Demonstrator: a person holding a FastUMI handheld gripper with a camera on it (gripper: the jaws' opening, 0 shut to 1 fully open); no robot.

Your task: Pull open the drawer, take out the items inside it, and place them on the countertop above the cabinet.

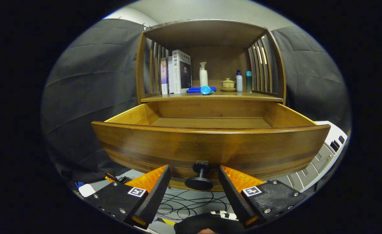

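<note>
Two fingers of the tongs [194,177] stand apart at lower centre, flanking the knob [200,177] without pressing it, likely just released after the pull. Mid-frame, the drawer [210,146] juts out open; its front panel hides the near floor, so any contents are unseen. Above, the table [212,96] carries books [177,72] and bottles [204,74], small and blurred.
</note>
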